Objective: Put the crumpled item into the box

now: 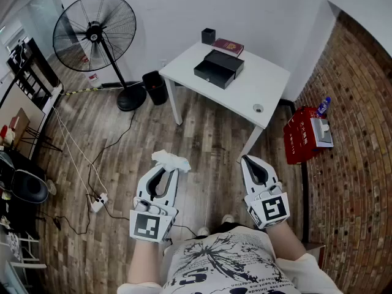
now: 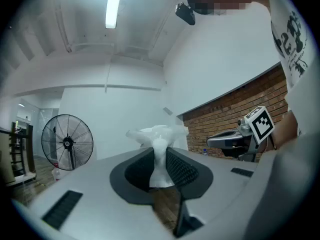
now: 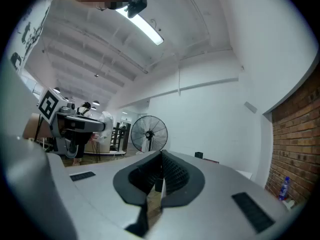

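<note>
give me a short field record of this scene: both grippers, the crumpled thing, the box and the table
left gripper: shut on crumpled white paper, held above the wood floor
right gripper: shut, nothing between its fingers
black box: on the white table, ahead of both grippers, paper not yet in it
also on table: small black cup, red booklet
nearby: standing fan, off to the left

Office-like room: white table [image 1: 257, 81], pedestal fan [image 1: 94, 32], brick wall [image 1: 361, 133], wood-plank floor [image 1: 202, 133].
</note>
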The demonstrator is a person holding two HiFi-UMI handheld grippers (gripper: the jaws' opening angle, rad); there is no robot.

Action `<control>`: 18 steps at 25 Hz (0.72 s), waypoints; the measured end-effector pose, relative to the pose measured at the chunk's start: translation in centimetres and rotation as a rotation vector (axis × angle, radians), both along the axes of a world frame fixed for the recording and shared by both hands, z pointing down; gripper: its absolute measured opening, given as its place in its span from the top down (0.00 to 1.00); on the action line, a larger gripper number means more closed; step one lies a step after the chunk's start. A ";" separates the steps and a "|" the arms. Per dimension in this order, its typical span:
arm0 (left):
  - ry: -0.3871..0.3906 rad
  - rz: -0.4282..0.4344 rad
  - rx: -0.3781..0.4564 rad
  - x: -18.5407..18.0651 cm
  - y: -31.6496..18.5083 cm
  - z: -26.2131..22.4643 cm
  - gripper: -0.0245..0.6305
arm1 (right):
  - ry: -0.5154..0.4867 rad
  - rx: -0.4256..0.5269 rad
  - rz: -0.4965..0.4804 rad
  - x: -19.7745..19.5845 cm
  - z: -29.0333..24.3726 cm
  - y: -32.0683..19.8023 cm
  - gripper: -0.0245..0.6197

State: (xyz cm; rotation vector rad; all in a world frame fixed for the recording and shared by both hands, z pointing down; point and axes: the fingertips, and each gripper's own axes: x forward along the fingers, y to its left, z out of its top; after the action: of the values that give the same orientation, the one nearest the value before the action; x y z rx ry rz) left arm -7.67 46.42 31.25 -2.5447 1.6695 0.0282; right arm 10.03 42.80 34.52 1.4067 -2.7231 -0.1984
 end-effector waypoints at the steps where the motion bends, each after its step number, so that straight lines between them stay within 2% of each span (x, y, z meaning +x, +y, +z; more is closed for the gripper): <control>1: -0.002 0.000 0.000 -0.2 0.1 0.0 0.84 | -0.001 0.000 0.001 -0.1 0.0 0.0 0.94; 11: 0.001 -0.006 -0.003 -2.7 0.4 0.4 0.84 | -0.028 -0.020 0.025 -2.4 0.2 0.0 0.94; 15: 0.014 -0.019 -0.013 -4.0 -0.5 1.0 0.84 | -0.033 -0.041 0.020 -3.5 0.8 -1.2 0.94; 18: -0.007 -0.044 -0.043 -5.0 -1.9 2.1 0.84 | -0.018 -0.054 -0.006 -4.5 1.7 -3.1 0.94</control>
State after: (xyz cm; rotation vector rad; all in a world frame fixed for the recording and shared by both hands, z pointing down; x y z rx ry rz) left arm -12.67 44.53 33.39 -2.5342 1.7420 -0.0196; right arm 5.56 39.68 36.26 1.3929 -2.7256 -0.1120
